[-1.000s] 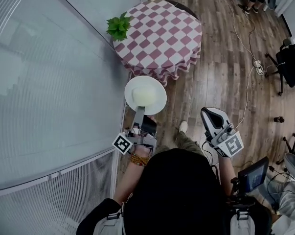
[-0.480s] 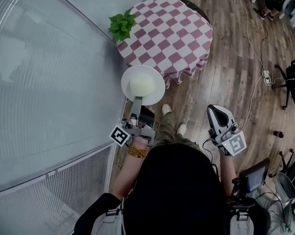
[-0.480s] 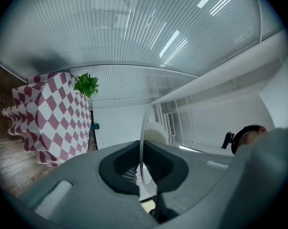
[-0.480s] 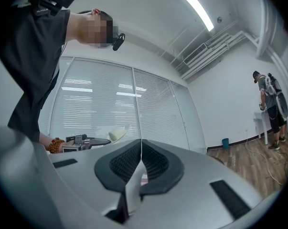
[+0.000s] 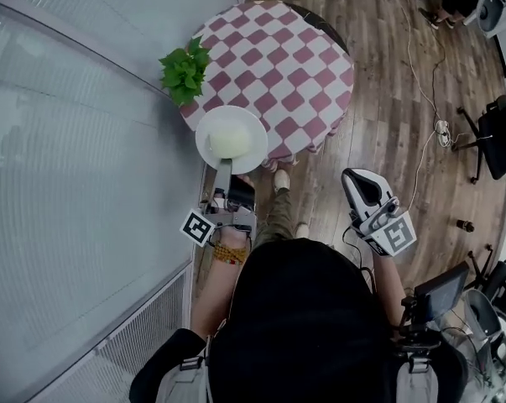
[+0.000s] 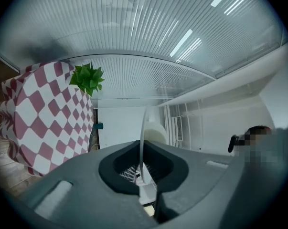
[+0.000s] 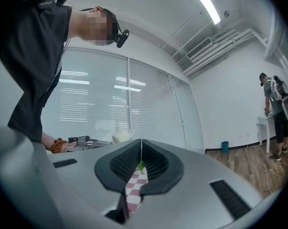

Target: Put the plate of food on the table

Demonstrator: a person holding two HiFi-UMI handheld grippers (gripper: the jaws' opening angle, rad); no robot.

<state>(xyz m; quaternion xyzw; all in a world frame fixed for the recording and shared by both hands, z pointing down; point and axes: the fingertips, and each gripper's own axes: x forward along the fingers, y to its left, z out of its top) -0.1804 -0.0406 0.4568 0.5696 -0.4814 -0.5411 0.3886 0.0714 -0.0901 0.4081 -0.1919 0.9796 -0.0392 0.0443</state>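
Note:
A white plate (image 5: 232, 139) with a pale mound of food (image 5: 229, 143) is held level by its near rim in my left gripper (image 5: 223, 170), which is shut on it. In the head view the plate overlaps the near edge of the round table (image 5: 279, 64) with its red-and-white checked cloth. The left gripper view shows the plate (image 6: 143, 128) edge-on between the jaws, with the table (image 6: 36, 113) at the left. My right gripper (image 5: 362, 190) hangs off to the right above the floor, jaws shut on nothing. In the right gripper view, the shut right gripper (image 7: 141, 152) points toward the plate (image 7: 121, 136).
A green potted plant (image 5: 184, 72) stands on the table's left edge, just beyond the plate. A glass wall with blinds (image 5: 76, 141) runs along the left. The wooden floor (image 5: 404, 99) carries a cable, and a black office chair (image 5: 498, 133) stands at the right.
The plate in my left gripper has moved forward, from short of the table to over its near edge. The right gripper came along, still shut.

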